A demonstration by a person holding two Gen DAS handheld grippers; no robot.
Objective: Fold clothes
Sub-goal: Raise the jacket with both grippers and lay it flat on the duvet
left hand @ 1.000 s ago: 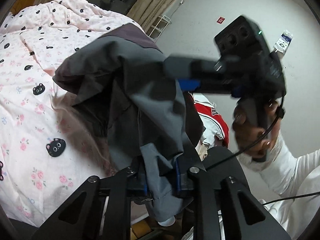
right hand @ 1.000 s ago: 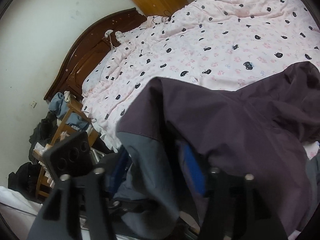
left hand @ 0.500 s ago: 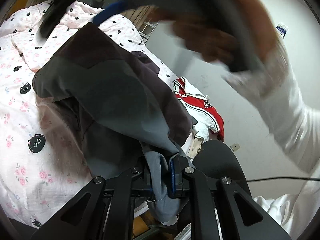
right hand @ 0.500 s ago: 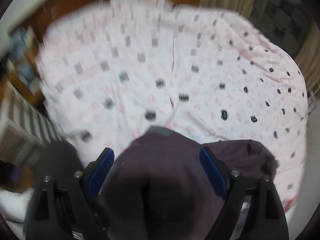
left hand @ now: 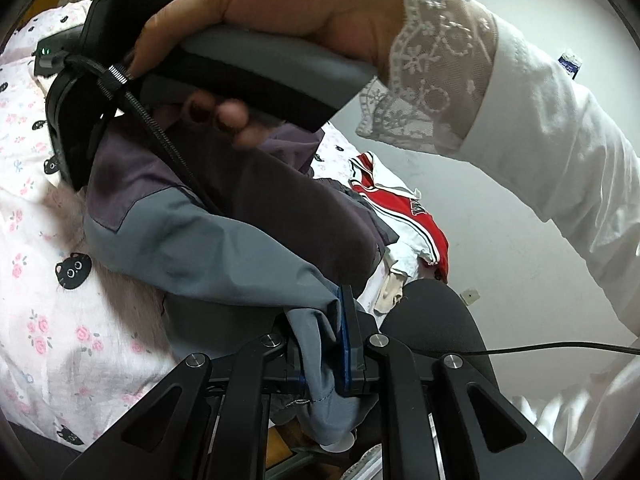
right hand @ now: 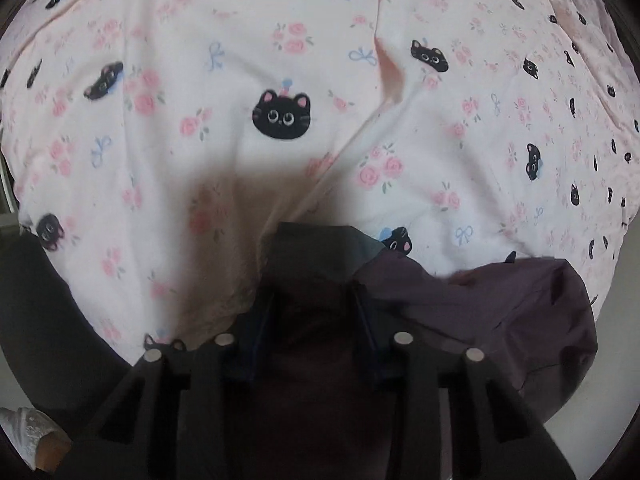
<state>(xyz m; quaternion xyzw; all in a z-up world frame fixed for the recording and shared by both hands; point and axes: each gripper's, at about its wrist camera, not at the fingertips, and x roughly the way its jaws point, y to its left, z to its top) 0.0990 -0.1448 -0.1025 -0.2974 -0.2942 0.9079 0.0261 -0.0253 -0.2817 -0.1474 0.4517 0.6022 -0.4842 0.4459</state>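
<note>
A grey and dark purple garment (left hand: 224, 236) lies bunched on the bed's pink cat-print quilt (left hand: 44, 304). My left gripper (left hand: 324, 348) is shut on its grey hem near the bed's edge. The right gripper's body (left hand: 256, 68), held in a hand, crosses above the garment in the left wrist view. In the right wrist view my right gripper (right hand: 312, 320) points down at the quilt (right hand: 280, 60) with the garment's purple part (right hand: 480, 300) bunched between and beside its blue pads; the jaws stand apart around the cloth.
A red and white jersey (left hand: 404, 212) lies at the bed's far edge by the white wall (left hand: 500, 240). A black chair back (left hand: 436, 320) stands just beyond my left gripper. A cable (left hand: 540, 346) runs across at the right.
The right gripper swung from beside the left one over the garment and down toward the quilt, carrying the purple part with it. The left gripper kept its hold on the grey hem.
</note>
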